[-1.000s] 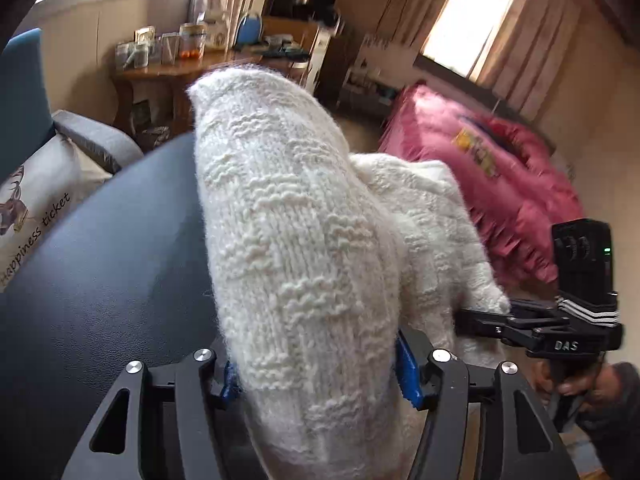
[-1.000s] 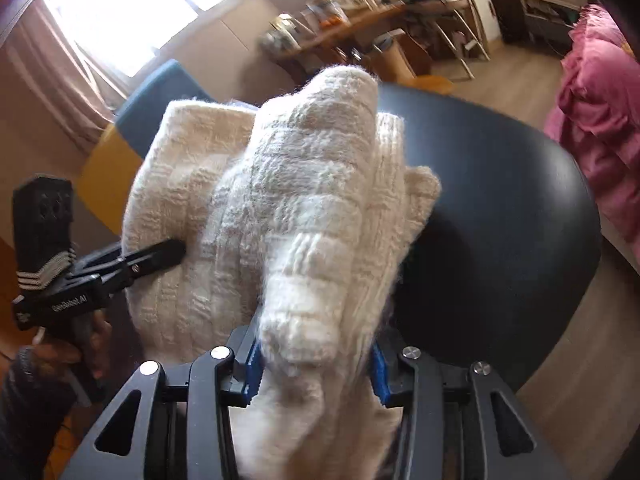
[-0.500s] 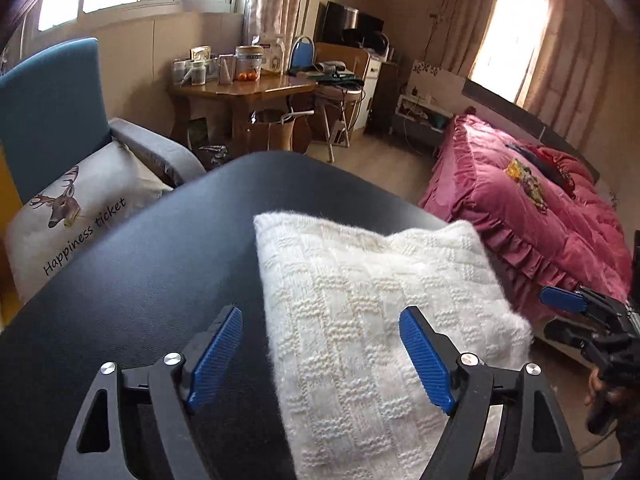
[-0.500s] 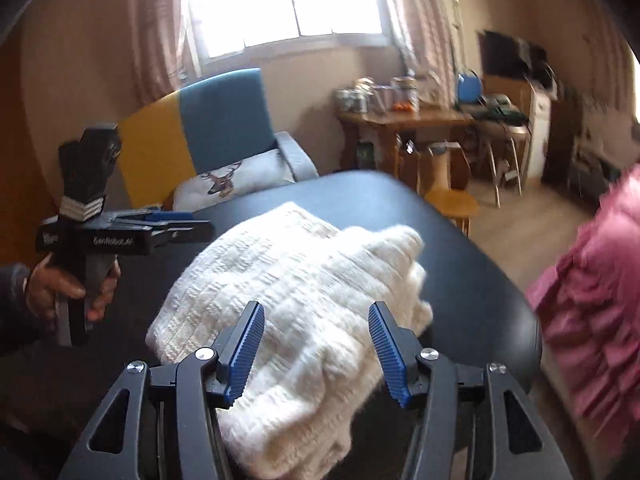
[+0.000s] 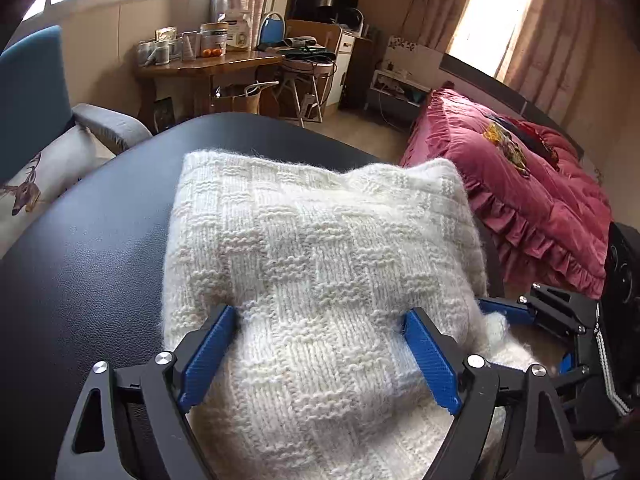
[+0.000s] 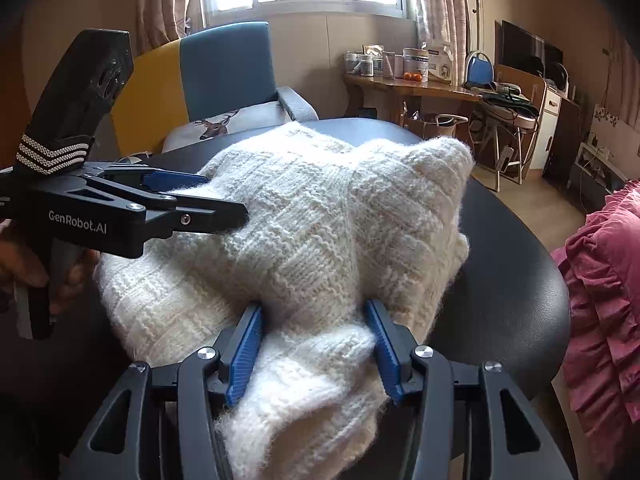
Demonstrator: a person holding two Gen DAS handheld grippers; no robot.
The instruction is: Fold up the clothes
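Two claws meet on one folded white sweater point(image 5: 320, 272) lying on the black table point(image 5: 92, 264). Left claw point(image 5: 320, 320) has just been opening; its blue pads point(image 5: 208, 356) stand wide with the knit bulging between them, touching at the tips, not squeezed. Right claw point(image 6: 314, 312) has just been closing, and its pads point(image 6: 244, 356) pinch a thick fold at the sweater's near edge. A pink bed point(image 5: 520, 184) lies beyond, to the right.

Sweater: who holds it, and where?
Jaws of the left gripper, just opening, straddle the sweater without pinching. Those of the right gripper, just closing, flank its near fold; grip cannot be told.
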